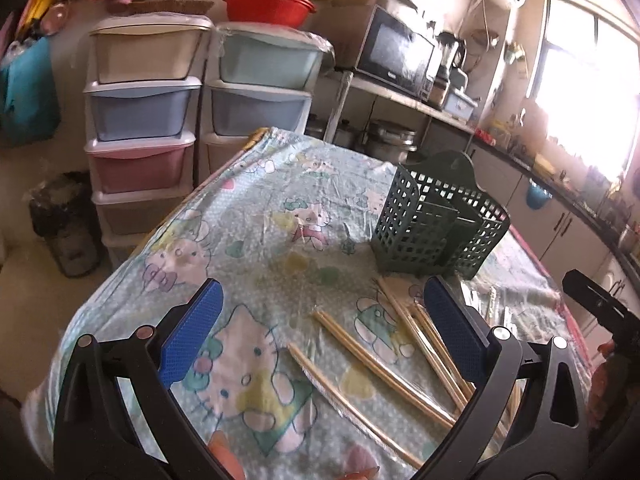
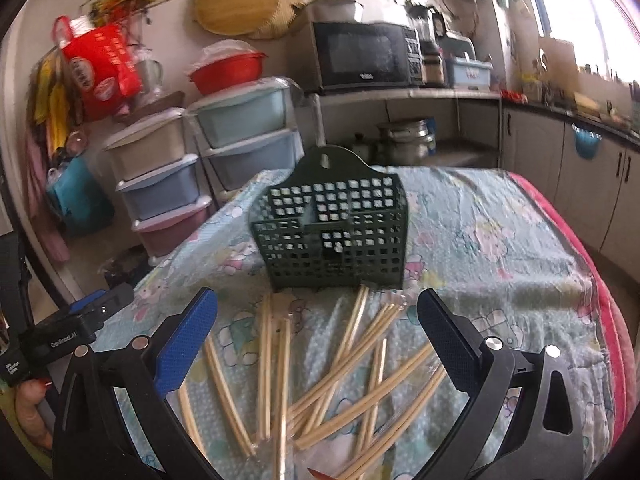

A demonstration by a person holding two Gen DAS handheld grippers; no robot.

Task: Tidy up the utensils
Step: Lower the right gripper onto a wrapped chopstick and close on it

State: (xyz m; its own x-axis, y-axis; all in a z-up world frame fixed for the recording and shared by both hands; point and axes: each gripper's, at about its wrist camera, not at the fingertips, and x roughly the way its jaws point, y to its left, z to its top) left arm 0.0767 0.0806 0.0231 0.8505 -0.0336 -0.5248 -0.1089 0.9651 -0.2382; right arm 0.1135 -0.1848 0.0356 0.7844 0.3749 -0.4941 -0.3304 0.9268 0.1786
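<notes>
Several bamboo chopsticks (image 2: pixel 340 384) lie scattered and crossed on the cartoon-print tablecloth, just in front of a dark green lattice utensil basket (image 2: pixel 332 236) that stands upright with nothing visible inside. In the left wrist view the same basket (image 1: pixel 436 224) is at the right and chopsticks (image 1: pixel 384 368) lie between and under the fingers. My left gripper (image 1: pixel 320 336) is open above the cloth, nothing between its blue pads. My right gripper (image 2: pixel 318 340) is open too, hovering over the chopstick pile. The left gripper's body (image 2: pixel 68 336) shows at the left edge of the right wrist view.
The table (image 1: pixel 248 208) carries a plastic-covered cloth; its edges drop off left and far. Stacked plastic drawers (image 1: pixel 140 128) and a black bin (image 1: pixel 66 224) stand beyond. A microwave (image 2: pixel 360 56) sits on a shelf; a counter with cabinets (image 2: pixel 580 160) runs at right.
</notes>
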